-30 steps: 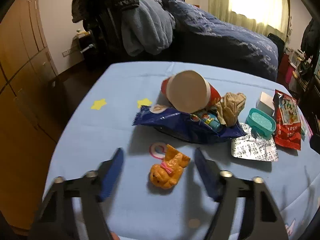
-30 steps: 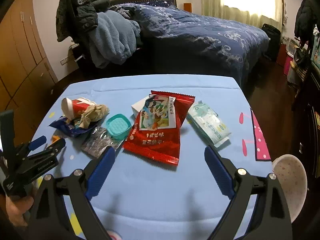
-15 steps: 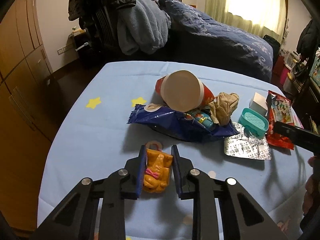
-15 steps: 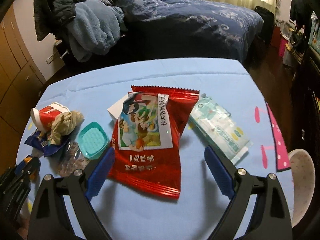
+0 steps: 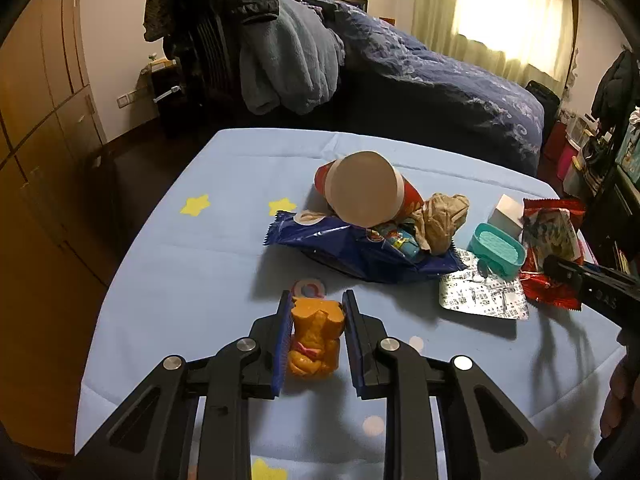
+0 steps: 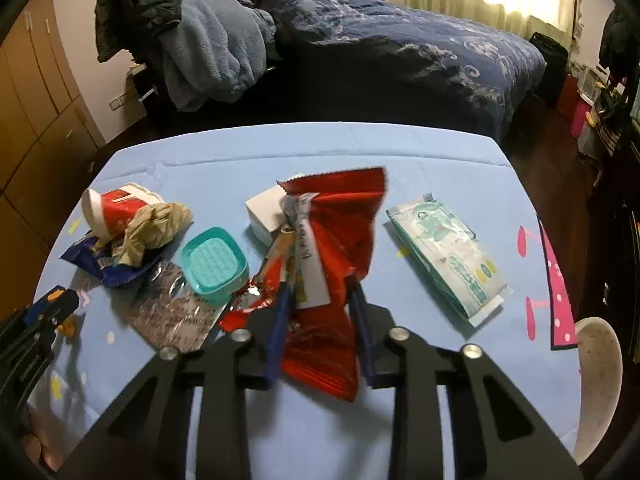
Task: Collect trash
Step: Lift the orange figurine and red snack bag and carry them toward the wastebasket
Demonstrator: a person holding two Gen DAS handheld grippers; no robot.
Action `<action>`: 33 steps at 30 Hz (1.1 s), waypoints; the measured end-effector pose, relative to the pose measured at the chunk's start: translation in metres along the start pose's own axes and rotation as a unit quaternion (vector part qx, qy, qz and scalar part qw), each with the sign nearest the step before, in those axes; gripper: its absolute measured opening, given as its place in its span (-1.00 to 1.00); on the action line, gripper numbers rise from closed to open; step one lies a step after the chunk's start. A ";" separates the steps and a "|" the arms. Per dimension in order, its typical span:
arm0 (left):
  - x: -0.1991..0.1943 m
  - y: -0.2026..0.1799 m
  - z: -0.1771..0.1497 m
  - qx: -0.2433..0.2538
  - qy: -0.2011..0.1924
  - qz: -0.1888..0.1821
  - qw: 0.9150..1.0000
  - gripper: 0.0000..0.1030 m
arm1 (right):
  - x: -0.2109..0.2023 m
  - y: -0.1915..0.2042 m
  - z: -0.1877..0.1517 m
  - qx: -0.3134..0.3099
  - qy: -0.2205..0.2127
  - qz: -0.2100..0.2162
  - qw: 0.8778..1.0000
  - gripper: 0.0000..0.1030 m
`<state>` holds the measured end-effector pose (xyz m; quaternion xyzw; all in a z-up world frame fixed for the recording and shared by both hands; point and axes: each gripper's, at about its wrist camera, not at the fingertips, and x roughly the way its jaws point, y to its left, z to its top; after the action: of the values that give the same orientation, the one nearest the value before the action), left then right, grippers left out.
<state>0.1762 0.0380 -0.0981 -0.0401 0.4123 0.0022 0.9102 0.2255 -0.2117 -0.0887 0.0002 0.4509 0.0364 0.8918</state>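
Tabletop [image 6: 248,152]: red wrapper [image 6: 332,264] crumpled between right gripper's [image 6: 320,292] closing jaws.

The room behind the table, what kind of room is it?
Most likely a bedroom: a bed with a dark blue quilt, a wooden wardrobe on the left wall, and clothes heaped at the bed's end.

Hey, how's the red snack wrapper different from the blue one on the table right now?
The red snack wrapper is crumpled and pinched in the right claw, whose jaws have just been closing on it; the blue snack wrapper lies flat, ungripped. The blue one carries a tipped red paper cup and a crumpled brown paper; the red one bears nothing. Both are glossy wrappers on the blue tablecloth.
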 end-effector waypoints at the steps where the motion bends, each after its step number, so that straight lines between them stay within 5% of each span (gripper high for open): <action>1: -0.001 0.000 0.000 -0.001 -0.001 0.000 1.000 -0.52 | -0.003 -0.001 -0.002 0.000 -0.003 0.001 1.000 -0.53; 20: -0.042 0.014 -0.021 -0.020 -0.023 0.007 1.000 -0.52 | -0.069 -0.035 -0.049 0.016 -0.041 -0.006 0.999 -0.64; 33: -0.089 0.020 -0.035 -0.033 -0.057 -0.009 0.998 -0.52 | -0.119 -0.038 -0.083 0.020 -0.065 0.031 0.997 -0.65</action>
<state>0.0904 0.0584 -0.0557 -0.0736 0.3595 0.0096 0.9302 0.0910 -0.2600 -0.0436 0.0339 0.3927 0.0549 0.9174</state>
